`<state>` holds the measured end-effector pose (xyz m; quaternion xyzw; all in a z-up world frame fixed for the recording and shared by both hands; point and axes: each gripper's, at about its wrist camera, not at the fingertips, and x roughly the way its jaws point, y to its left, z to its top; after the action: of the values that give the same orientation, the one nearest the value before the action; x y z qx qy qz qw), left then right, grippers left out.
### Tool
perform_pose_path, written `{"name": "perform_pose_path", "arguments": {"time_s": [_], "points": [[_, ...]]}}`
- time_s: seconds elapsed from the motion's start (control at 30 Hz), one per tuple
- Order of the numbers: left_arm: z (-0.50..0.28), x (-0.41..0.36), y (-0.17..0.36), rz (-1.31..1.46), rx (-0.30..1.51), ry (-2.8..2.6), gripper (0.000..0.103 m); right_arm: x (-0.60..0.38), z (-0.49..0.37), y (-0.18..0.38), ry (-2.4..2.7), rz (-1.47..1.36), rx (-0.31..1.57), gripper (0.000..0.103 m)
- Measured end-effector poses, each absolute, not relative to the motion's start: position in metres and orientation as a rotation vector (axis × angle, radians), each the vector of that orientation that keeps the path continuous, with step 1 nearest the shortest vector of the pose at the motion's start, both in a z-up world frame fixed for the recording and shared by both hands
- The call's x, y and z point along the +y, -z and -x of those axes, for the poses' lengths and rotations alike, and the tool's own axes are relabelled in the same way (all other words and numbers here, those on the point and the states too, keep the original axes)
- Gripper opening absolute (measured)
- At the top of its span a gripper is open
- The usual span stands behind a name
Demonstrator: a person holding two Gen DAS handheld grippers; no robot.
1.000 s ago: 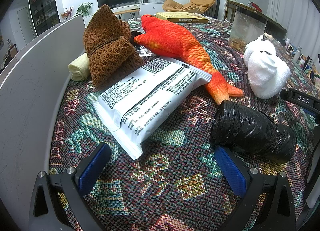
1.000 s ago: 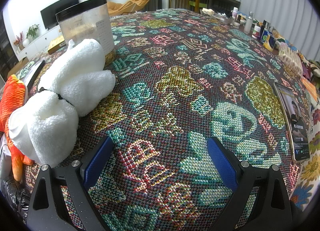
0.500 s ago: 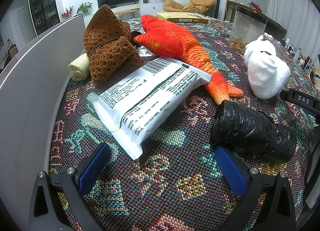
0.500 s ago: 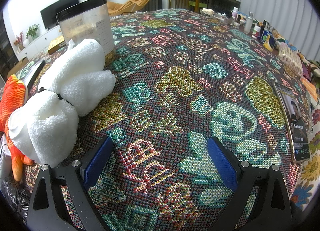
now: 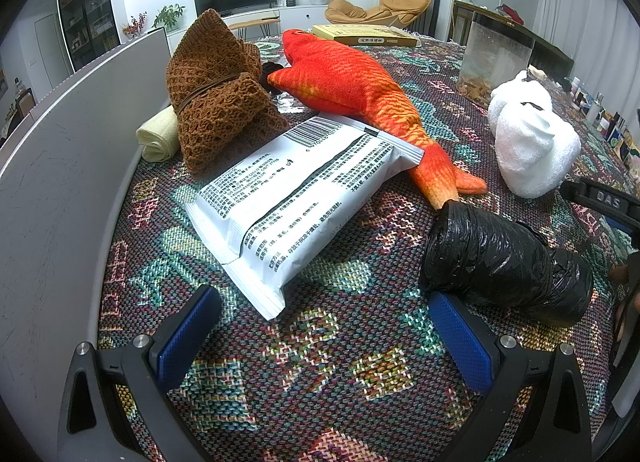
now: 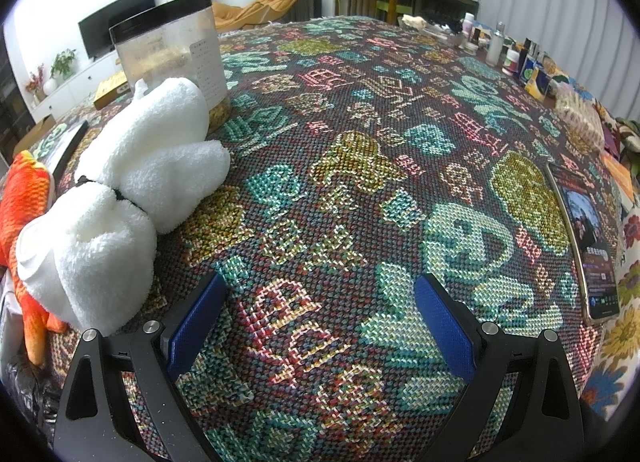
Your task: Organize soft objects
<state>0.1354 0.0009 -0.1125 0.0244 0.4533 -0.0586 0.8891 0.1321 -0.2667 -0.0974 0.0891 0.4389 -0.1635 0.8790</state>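
On the patterned tablecloth lie a brown knitted bundle [image 5: 218, 94], an orange plush fish [image 5: 360, 90], a white printed soft pack [image 5: 296, 198], a pale yellow cloth roll [image 5: 158, 136], a black plastic bag roll [image 5: 504, 258] and a white towel bundle [image 5: 528, 142]. My left gripper [image 5: 324, 326] is open just short of the pack, its right finger beside the black roll. My right gripper [image 6: 320, 322] stands open over bare cloth, with the white towel bundle [image 6: 120, 214] to its left and the fish [image 6: 24, 202] at the frame's left edge.
A grey panel [image 5: 60, 166] runs along the table's left side. A clear canister [image 6: 176, 58] stands behind the towel bundle. A phone [image 6: 584, 238] lies at the right, bottles and jars [image 6: 500, 50] at the far right edge, a flat yellow box [image 5: 364, 35] at the back.
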Motion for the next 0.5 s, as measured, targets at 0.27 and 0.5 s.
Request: {"name": "perform_pose_path", "arguments": {"time_s": [0.27, 0.5], "points": [[-0.135, 0.001, 0.113, -0.051, 0.941, 0.122, 0.103, -0.322, -0.097, 0.09, 0.107, -0.558, 0.729, 0.096], [-0.135, 0.001, 0.113, -0.05, 0.941, 0.122, 0.103, -0.265, -0.11, 0.056, -0.119, -0.471, 0.73, 0.096]]}}
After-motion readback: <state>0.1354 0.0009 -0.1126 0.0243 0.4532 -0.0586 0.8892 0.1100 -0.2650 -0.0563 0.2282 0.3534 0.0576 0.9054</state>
